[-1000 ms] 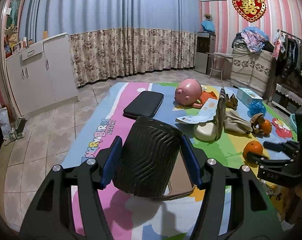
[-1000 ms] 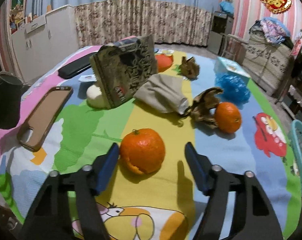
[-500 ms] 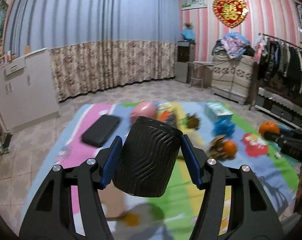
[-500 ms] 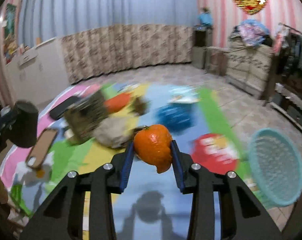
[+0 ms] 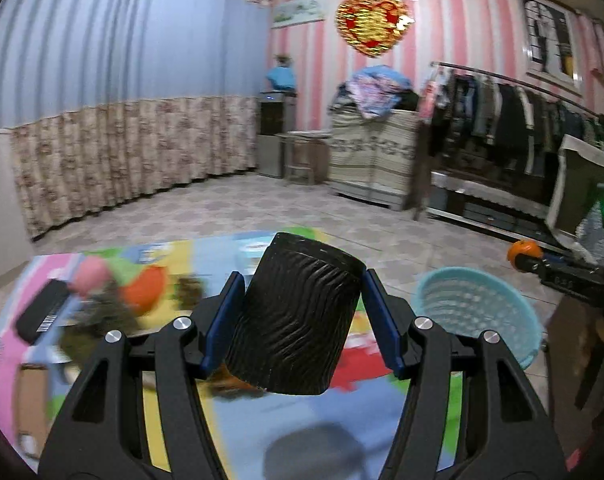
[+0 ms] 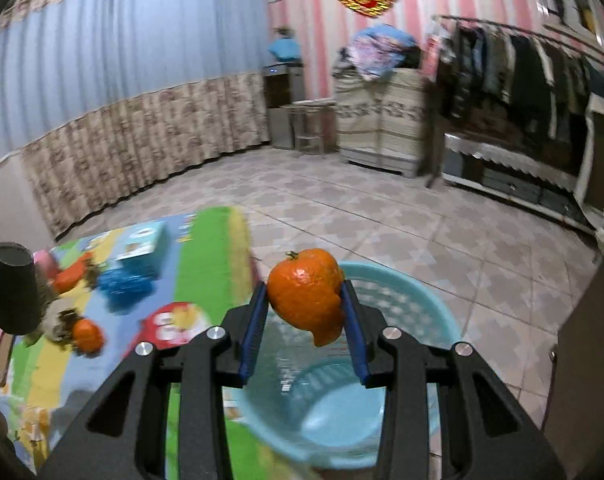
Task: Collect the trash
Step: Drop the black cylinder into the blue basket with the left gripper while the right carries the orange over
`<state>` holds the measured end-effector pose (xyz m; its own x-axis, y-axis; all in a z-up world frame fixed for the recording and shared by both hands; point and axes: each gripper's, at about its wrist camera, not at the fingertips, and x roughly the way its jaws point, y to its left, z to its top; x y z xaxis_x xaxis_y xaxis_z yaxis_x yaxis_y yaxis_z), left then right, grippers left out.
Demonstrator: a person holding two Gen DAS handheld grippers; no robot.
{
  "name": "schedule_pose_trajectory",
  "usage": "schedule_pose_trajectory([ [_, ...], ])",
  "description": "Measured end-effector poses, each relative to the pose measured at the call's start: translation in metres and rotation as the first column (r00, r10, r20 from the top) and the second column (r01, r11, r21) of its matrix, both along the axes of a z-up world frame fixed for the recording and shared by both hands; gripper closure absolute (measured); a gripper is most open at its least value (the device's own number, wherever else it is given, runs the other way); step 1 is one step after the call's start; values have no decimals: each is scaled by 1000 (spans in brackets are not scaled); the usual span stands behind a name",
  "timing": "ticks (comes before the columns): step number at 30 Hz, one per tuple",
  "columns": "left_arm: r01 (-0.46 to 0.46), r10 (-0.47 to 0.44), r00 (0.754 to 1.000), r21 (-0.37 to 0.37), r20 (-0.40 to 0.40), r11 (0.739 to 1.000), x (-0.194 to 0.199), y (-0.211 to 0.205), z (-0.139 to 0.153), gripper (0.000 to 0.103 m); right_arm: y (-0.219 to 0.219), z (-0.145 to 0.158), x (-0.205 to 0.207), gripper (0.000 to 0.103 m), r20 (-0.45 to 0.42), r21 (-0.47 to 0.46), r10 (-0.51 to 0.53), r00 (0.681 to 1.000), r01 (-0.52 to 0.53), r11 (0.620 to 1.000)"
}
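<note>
Right tongs [image 6: 305, 320] clamped on a partly peeled orange [image 6: 305, 294], blue pads pressing both sides, held in the air above a light blue basket [image 6: 401, 300] standing on the tiled floor [image 6: 421, 232] beside the colourful mat [image 6: 206, 248]. Left tongs [image 5: 300, 320] spread wide and gripping a black ribbed cup [image 5: 294, 320], tilted, over the mat's edge. More peel scraps and another orange [image 6: 86, 335] lying blurred on the mat.
</note>
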<state>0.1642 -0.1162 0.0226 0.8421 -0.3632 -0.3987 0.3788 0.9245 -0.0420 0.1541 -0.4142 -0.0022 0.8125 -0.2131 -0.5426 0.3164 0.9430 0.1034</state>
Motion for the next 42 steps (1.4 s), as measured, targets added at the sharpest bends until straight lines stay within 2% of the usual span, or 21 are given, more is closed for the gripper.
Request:
schedule_pose_trajectory([
  [4,89,-89,995,-18,-48,996,16,-63,-15,44,-36,-20,0,66,-20,60,-46,999,47,997],
  [10,180,-179,979,2,-94,984,36,-143,-43,44,-58,-40,5,66,-56,51,-77,995,80,996],
  [15,232,-228,967,24,-115,972,50,-184,-56,44,-81,-48,0,66,-57,104,-120,991,125,987],
  [21,275,-268,955,33,-130,961,59,-221,-61,43,-90,-57,-3,66,-66,123,-141,988,148,981],
  [22,274,-268,955,33,-128,961,58,-223,-62,42,-90,-57,-3,66,-65,126,-143,988,150,981],
  [24,267,-261,956,31,-131,963,60,-224,-61,31,-90,-57,-3,66,-63,128,-144,988,151,980],
  [28,234,-227,967,45,-118,971,63,-216,-55,28,-85,-57,2,66,-71,110,-130,989,137,984],
  [33,163,-157,984,82,-81,983,64,-192,-48,16,-77,-57,6,66,-81,94,-115,990,122,988],
  [42,80,-75,996,93,-55,992,60,-149,-36,8,-56,-62,22,65,-114,49,-74,991,80,996],
])
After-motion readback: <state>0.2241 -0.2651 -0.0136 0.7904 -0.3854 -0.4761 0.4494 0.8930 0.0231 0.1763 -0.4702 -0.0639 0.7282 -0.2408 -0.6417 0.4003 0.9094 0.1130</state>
